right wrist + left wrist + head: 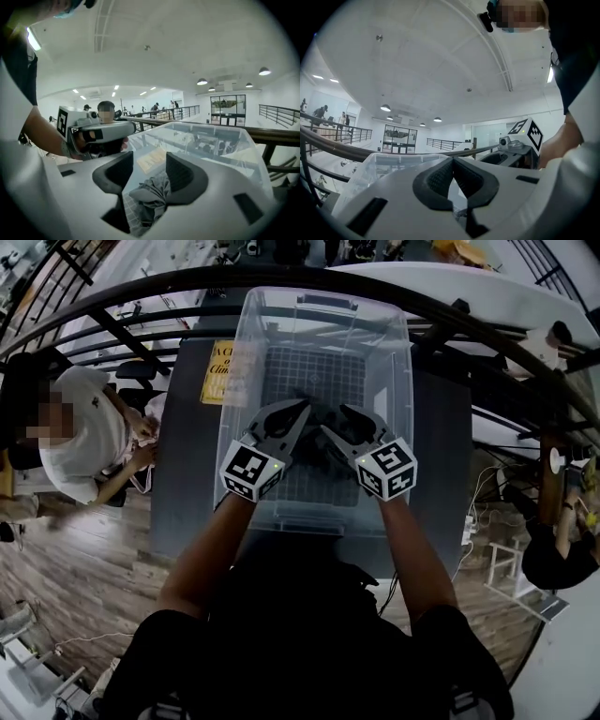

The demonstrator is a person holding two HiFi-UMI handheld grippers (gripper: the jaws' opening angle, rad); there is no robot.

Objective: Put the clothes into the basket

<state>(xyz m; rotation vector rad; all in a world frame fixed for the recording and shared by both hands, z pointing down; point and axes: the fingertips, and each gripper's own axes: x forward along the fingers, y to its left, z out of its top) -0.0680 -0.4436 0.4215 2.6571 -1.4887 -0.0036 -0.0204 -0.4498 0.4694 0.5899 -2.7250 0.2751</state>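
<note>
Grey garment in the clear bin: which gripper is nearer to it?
Right. The right gripper hangs directly over the grey garment, which shows between its open fingers; the left gripper is off to the garment's left side.

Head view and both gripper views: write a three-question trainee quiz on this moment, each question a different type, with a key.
1. True or false: the clear bin stands on the floor.
2. Which claw has its pads together? A: left claw. B: right claw. C: both.
3. Name what shows between the right claw's pads.
Key: 1 false, it stands on the dark table. 2 A. 3 the grey cloth, lying in the bin.
</note>
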